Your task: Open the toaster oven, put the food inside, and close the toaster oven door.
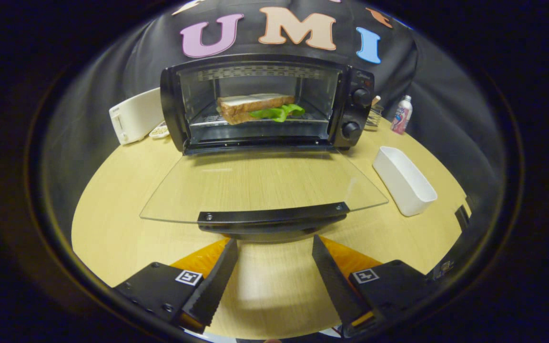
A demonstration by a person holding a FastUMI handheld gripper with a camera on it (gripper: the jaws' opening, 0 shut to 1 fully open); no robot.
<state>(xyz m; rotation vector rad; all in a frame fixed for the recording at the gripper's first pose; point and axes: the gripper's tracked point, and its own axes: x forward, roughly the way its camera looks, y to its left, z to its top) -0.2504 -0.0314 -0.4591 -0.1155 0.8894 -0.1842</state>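
Because the sliced-bread sandwich with green lettuce [255,108] already rests on the wire rack inside the black toaster oven [267,102], only closing remains. Its clear glass door [260,183] lies folded flat toward the near side, with the black handle bar [273,215] just ahead of the gripper [274,247], whose fingers are spread and empty, likely placed to lift the handle.

**Materials rundown, it's mostly plastic and glass here**

The toaster oven [267,102] has a glossy black shell, shiny metal walls inside and a wire rack. Its door [262,183] is clear smooth glass with a black handle [273,215] that looks like plastic. The table [112,214] is pale wood-grain laminate, pretty matt. The white tray [404,180] looks like smooth plastic. The open gripper [274,247] has fingers [217,281] with ridged, rough-looking inner faces. The sandwich [250,107] bread looks porous, its lettuce waxy.
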